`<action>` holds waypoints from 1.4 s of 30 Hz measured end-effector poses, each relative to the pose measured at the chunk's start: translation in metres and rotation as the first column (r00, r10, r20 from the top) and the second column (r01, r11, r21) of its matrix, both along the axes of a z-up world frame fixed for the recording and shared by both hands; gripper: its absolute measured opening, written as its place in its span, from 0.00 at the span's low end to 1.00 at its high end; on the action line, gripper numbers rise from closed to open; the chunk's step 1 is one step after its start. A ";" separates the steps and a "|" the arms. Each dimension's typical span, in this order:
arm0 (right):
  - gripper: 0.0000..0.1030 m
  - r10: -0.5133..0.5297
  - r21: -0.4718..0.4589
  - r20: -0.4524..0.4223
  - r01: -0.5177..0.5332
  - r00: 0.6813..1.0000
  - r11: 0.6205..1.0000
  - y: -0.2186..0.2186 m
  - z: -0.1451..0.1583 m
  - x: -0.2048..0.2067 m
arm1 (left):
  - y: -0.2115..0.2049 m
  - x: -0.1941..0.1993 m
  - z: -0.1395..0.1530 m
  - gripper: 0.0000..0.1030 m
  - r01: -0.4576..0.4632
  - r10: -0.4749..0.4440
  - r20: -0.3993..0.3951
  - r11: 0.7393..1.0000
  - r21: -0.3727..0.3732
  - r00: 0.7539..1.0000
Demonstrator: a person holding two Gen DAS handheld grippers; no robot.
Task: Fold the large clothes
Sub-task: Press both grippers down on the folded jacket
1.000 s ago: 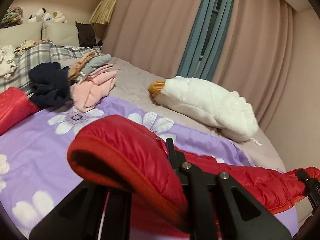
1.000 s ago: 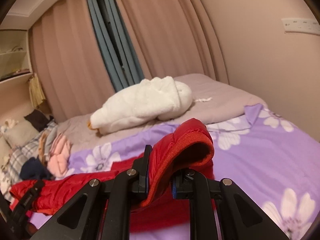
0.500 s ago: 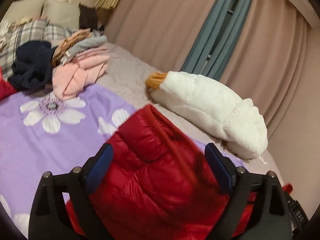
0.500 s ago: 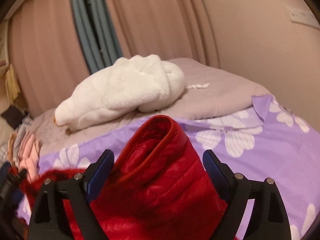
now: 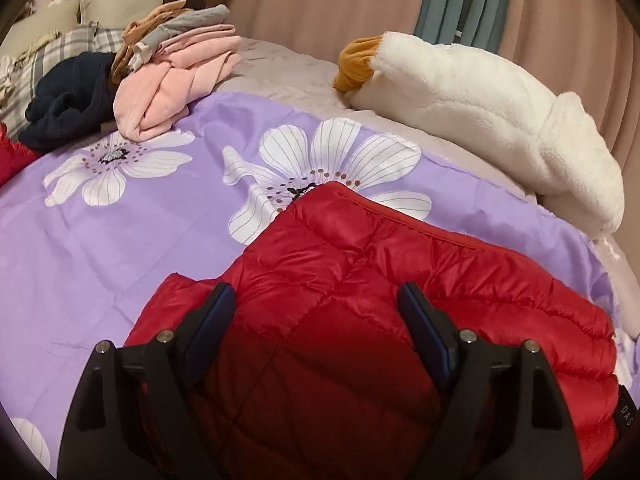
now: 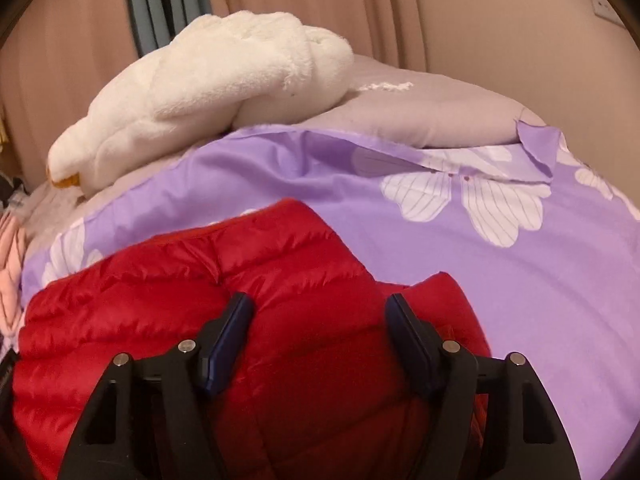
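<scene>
The red puffer jacket (image 5: 400, 280) lies folded on the purple flowered sheet (image 5: 120, 240), directly below and between the fingers of both tongs. The left gripper (image 5: 318, 304) stands with its jaws wide apart over the jacket's near side; the right gripper (image 6: 320, 314) is likewise spread, gripping nothing. Whether the tips touch the fabric is hard to say. A white plush goose (image 5: 480, 92) rests beyond

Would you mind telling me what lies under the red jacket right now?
The red jacket lies on the purple floral sheet, which shows all around it. Whatever is beneath its middle is covered. Both grippers, left and right, hang open above it.
</scene>
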State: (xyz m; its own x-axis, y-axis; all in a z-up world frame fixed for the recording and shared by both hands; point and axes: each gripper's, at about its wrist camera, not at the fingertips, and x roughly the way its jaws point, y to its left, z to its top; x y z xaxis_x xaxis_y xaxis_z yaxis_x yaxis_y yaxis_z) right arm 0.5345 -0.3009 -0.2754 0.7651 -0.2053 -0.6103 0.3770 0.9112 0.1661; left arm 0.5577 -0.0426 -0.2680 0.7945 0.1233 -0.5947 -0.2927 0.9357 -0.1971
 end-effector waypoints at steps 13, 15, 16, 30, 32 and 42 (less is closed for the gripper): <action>0.71 0.001 0.012 0.014 -0.001 1.000 1.000 -0.001 -0.011 0.002 | 0.001 0.006 -0.010 0.86 0.011 -0.012 -0.003 0.999 -0.037 1.000; 0.72 0.005 0.018 0.019 -0.005 1.000 1.000 -0.002 -0.011 0.002 | 0.000 0.006 -0.011 0.87 0.012 -0.012 -0.003 0.999 -0.038 1.000; 0.73 0.006 0.019 0.019 -0.006 1.000 1.000 -0.002 -0.011 0.002 | 0.001 0.006 -0.011 0.87 0.012 -0.012 -0.003 0.999 -0.040 1.000; 0.81 0.008 0.012 0.012 -0.008 1.000 1.000 -0.002 -0.010 0.001 | 0.001 0.006 -0.008 0.91 0.007 -0.007 -0.003 0.999 -0.044 1.000; 0.81 0.008 0.014 0.013 -0.008 1.000 1.000 -0.002 -0.010 0.001 | -0.002 0.006 -0.008 0.93 -0.008 0.008 -0.014 1.000 -0.017 1.000; 0.81 0.008 0.014 0.012 -0.008 1.000 1.000 -0.001 -0.010 0.000 | -0.002 0.006 -0.008 0.95 -0.023 0.023 -0.033 1.000 -0.001 0.999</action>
